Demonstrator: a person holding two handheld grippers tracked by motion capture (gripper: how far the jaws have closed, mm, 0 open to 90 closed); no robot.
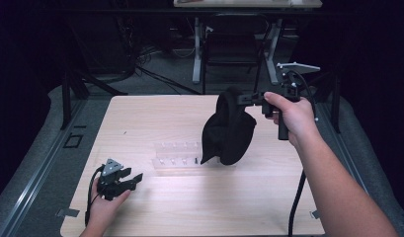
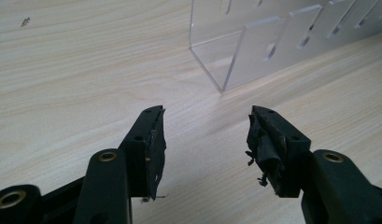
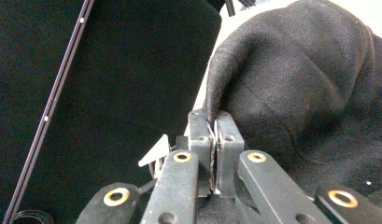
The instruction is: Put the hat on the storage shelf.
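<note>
Black cloth (image 1: 228,129) is held up above the bench (image 1: 155,111) by the right tool (image 1: 245,98). Its edge is pinched tight between the two closed jaws, and the rest hangs down below and in front of that tool. A clear plastic rack (image 1: 177,159) is seen just under the hanging cloth. The left tool (image 1: 134,179) is kept low by the bench, well apart from the cloth. Its jaws are spread wide and nothing is gripped. The rack's corner (image 2: 221,70) is seen just ahead of it.
</note>
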